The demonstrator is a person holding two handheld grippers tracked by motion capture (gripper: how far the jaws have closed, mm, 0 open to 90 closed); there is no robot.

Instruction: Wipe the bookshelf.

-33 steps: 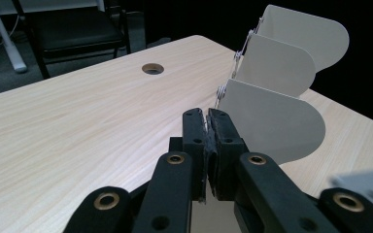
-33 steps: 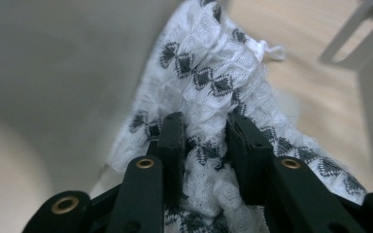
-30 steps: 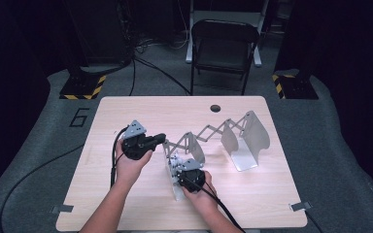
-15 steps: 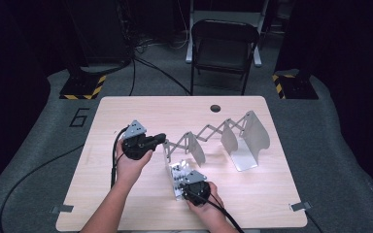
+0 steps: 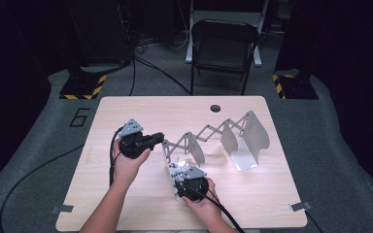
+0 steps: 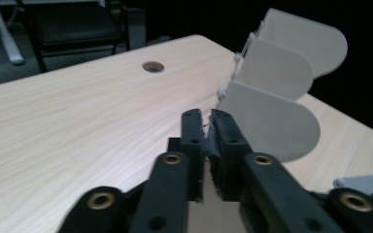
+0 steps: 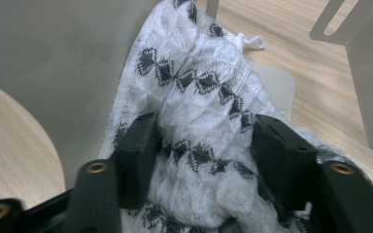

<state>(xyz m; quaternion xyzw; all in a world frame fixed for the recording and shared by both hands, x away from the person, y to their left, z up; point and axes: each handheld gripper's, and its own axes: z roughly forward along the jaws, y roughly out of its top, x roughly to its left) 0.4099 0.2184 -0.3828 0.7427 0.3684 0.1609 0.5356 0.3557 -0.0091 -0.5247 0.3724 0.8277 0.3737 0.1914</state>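
**Folding rack and knitted cloth on the bench, held by 2 hand-held grippers**

High view: a grey metal folding rack (image 5: 223, 138) stands on the pale wooden bench (image 5: 126, 109), stretched from lower left to upper right, with rounded divider plates joined by a scissor linkage. The left hand-held gripper (image 5: 158, 138) lies level and points right, its tips at the rack's near end plate. The right hand-held gripper (image 5: 177, 167) sits just below that end of the rack and points away from the person, toward a white cloth (image 5: 176, 166) lying at the base of the plate.

Left gripper view: the left hand-held gripper (image 6: 207, 133) is closed on the thin edge of the rack's nearest plate (image 6: 272, 121); its jaws have just been easing slightly apart, yet the edge remains pinched between them. 2 further plates rise behind it.

Right gripper view: the cloth (image 7: 204, 97), white knit with a black diamond pattern, lies bunched against a grey plate (image 7: 53, 53). The right hand-held gripper (image 7: 204, 141) has just been opening; its jaws flank the cloth on both sides, and whether the pads press on it cannot be told.
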